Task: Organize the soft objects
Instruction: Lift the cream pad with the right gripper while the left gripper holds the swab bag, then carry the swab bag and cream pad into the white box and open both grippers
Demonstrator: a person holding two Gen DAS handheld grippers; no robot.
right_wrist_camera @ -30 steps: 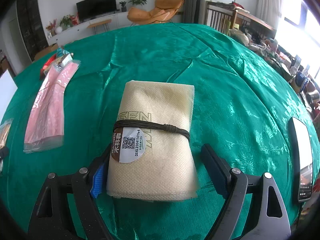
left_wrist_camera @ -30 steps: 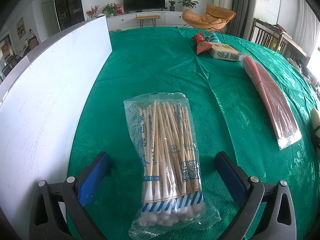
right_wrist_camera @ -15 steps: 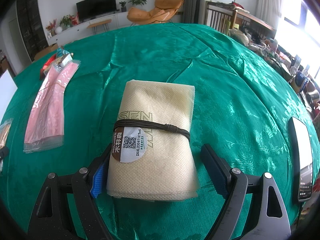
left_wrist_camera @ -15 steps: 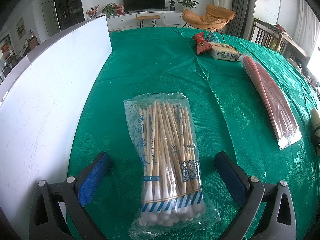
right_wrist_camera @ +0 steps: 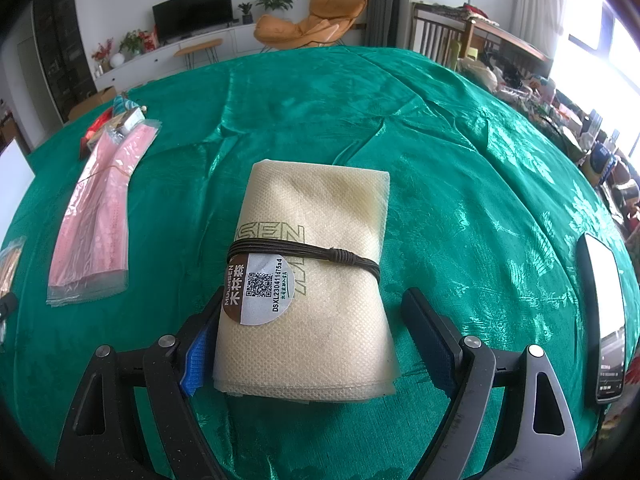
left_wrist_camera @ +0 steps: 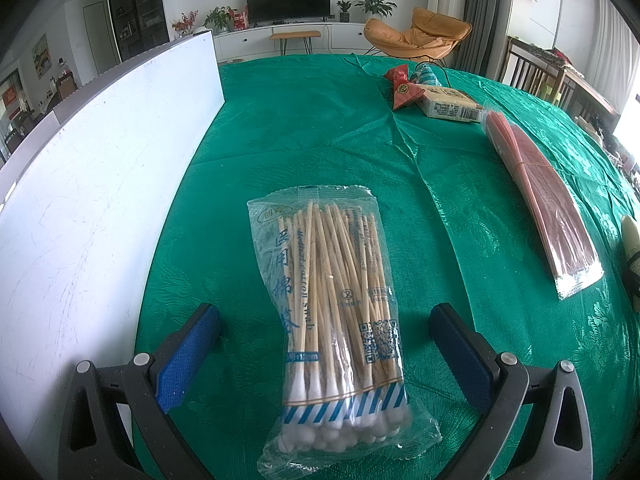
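Note:
A clear bag of cotton swabs (left_wrist_camera: 336, 320) lies on the green tablecloth (left_wrist_camera: 304, 128), lengthwise between the fingers of my left gripper (left_wrist_camera: 324, 344), which is open with a gap on both sides. A cream folded fabric bundle (right_wrist_camera: 308, 276) tied with a brown cord lies between the fingers of my right gripper (right_wrist_camera: 316, 340), which is open; its left finger (right_wrist_camera: 200, 344) is close against the bundle's edge. A long red packet (left_wrist_camera: 536, 196) lies to the right in the left wrist view; it appears pink in the right wrist view (right_wrist_camera: 100, 208).
A white board (left_wrist_camera: 92, 184) stands along the table's left side. Snack packets (left_wrist_camera: 404, 84) and a small box (left_wrist_camera: 448, 102) lie at the far side. A phone (right_wrist_camera: 606, 316) lies at the right of the right wrist view.

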